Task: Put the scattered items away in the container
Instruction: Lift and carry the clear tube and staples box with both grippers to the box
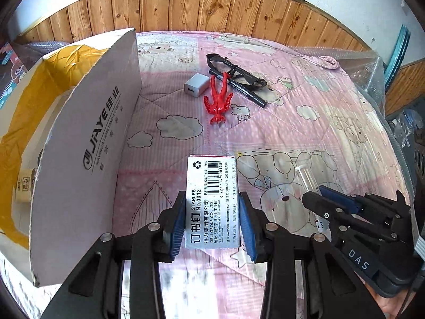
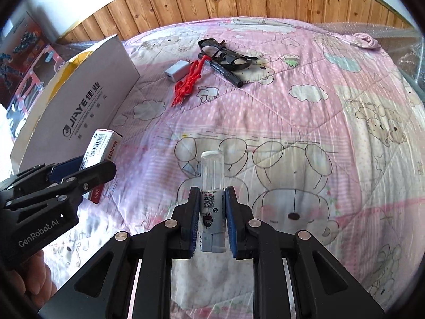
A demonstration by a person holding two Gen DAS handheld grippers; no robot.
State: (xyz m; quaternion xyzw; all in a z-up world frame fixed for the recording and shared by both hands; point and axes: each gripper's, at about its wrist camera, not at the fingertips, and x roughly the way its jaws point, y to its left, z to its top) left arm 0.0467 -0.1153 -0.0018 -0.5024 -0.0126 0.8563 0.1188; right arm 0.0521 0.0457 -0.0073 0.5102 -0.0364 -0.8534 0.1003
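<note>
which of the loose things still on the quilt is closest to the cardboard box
The white charger cube. It lies nearer the cardboard box than the red toy figure, black marker and black glasses, which all sit further right.

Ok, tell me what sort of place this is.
Most likely a bedroom at home: the items lie on a pink cartoon-print quilt spread like a bed cover, wood panelling lines the wall behind it, and a cardboard box sits on the bedding as the container.
</note>
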